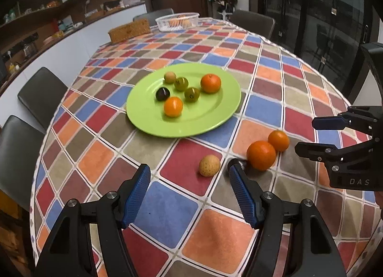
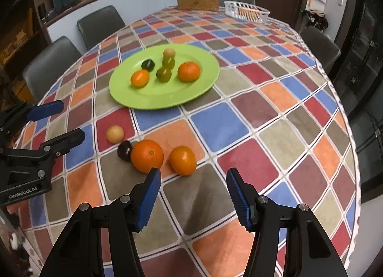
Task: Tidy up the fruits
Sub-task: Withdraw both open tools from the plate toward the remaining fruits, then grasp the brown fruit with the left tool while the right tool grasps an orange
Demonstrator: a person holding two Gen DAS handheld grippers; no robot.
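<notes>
A green plate (image 1: 215, 119) (image 2: 191, 95) holds several fruits: two oranges, green fruits, a dark plum and a tan fruit. Loose on the tablecloth lie a tan fruit (image 1: 209, 165) (image 2: 115, 134), a dark plum (image 2: 124, 150), partly hidden behind my left fingertip in the left wrist view (image 1: 235, 163), a large orange (image 1: 261, 155) (image 2: 147, 156) and a smaller orange (image 1: 278, 140) (image 2: 183, 160). My left gripper (image 1: 190, 173) (image 2: 61, 119) is open and empty just short of the tan fruit. My right gripper (image 2: 193, 176) (image 1: 308, 134) is open and empty just short of the smaller orange.
A white mesh basket (image 1: 177, 21) (image 2: 246, 11) with orange fruit and a woven box (image 1: 129, 30) (image 2: 198, 2) stand at the table's far end. Dark chairs (image 1: 40, 95) (image 2: 51, 61) line the left side. The checkered tablecloth (image 2: 263, 133) covers the table.
</notes>
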